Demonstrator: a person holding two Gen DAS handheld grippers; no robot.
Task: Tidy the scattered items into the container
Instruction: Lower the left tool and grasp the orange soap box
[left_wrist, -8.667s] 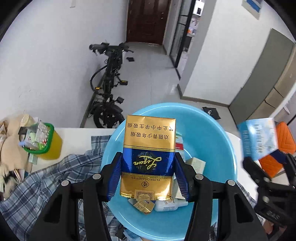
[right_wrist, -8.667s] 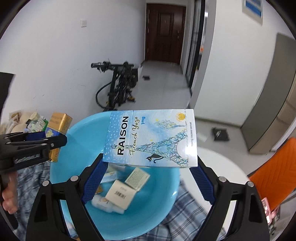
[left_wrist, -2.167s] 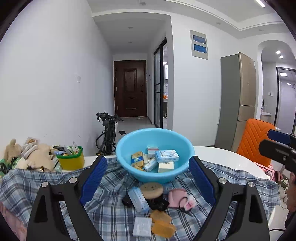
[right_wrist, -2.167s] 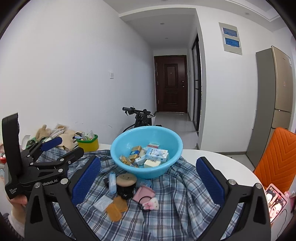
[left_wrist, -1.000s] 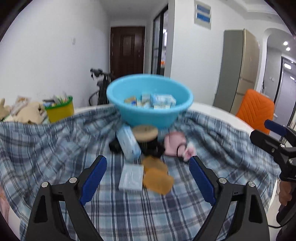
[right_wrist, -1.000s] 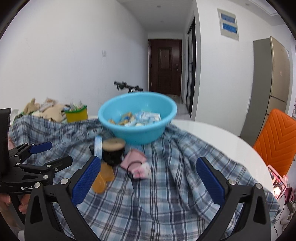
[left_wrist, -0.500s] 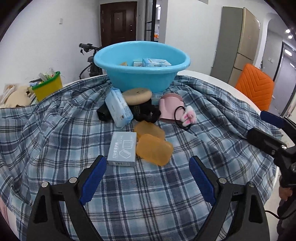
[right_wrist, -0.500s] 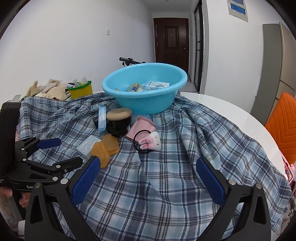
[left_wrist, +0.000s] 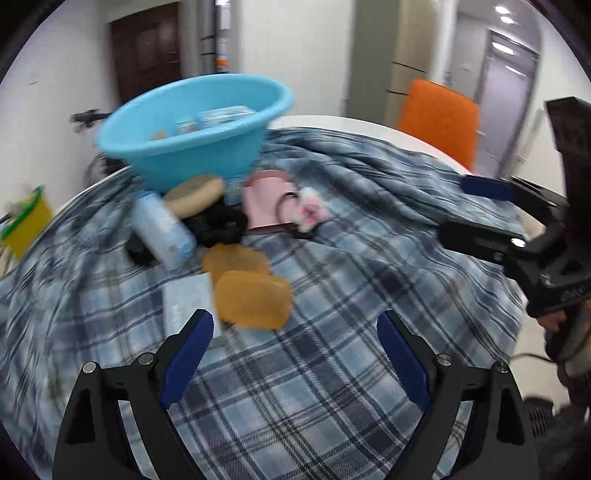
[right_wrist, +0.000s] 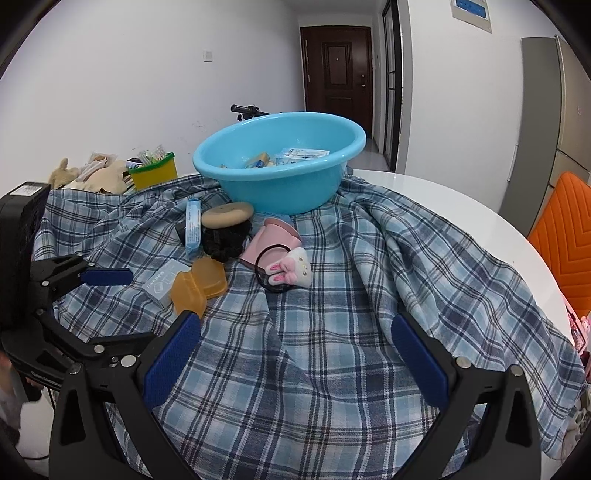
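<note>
Two hand-held grippers over a round table draped in a blue plaid cloth (right_wrist: 332, 332), both angled down toward a small heap of loose things. Left gripper (left_wrist: 295, 354) spread wide and empty, blue pads framing bare cloth just short of two amber soap-like blocks (left_wrist: 253, 304) and a pale flat box (left_wrist: 186, 301) touching them. Right gripper (right_wrist: 295, 350) likewise wide and empty, with a white bunny hair tie (right_wrist: 288, 271) ahead of it, resting against a pink case (right_wrist: 275, 234). Further back a black scrunchie with a tan round lid (right_wrist: 227, 215) on top, a light-blue packet (right_wrist: 194, 223) leaning beside it, then the light-blue basin (right_wrist: 280, 181), already holding several small boxes. Judging from the layout, best done one item per gripper: left onto the nearer amber block, pads squarely across its short sides, low enough to grip the block but not pinch the cloth; right onto the bunny rather than the thin elastic loop. Likely slippery blocks, so a firm, centred close, then a lift clear of the basin rim before release.
</note>
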